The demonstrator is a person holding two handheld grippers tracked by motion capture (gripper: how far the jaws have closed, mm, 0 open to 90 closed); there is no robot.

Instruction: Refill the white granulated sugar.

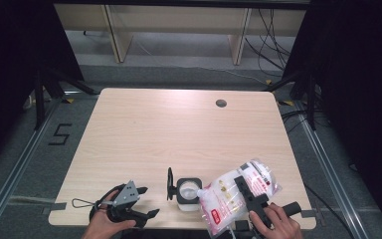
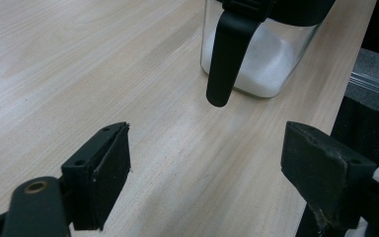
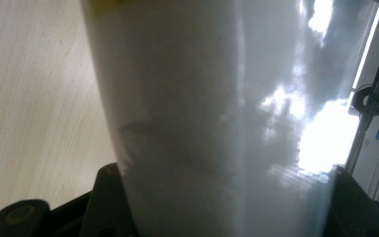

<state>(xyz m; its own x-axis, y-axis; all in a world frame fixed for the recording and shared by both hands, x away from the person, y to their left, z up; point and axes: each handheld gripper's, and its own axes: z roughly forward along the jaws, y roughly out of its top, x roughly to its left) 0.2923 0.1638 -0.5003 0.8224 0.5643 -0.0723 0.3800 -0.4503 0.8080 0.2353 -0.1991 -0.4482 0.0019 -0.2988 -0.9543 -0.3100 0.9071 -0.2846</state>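
Note:
A clear square jar [image 1: 188, 195] with a black rim stands near the table's front edge, partly filled with white grains [image 2: 271, 59]. Its black lid [image 1: 169, 184] is flipped up at the jar's left, and the lid's tab [image 2: 225, 54] hangs down in the left gripper view. My right gripper [image 1: 242, 187] is shut on a plastic bag [image 1: 224, 199] of white grains with red labels. The bag is tilted, its corner at the jar's mouth. The bag [image 3: 217, 98] sits between the jaws of my right gripper [image 3: 227, 197]. My left gripper [image 1: 147, 203] rests left of the jar, open and empty [image 2: 207, 163].
The light wooden table [image 1: 179, 129] has a round cable hole [image 1: 221, 103] at the back right. Black stands rise at both sides of it. Wooden shelving [image 1: 174, 30] is behind it, and the floor at the left bears a black mark [image 1: 59, 134].

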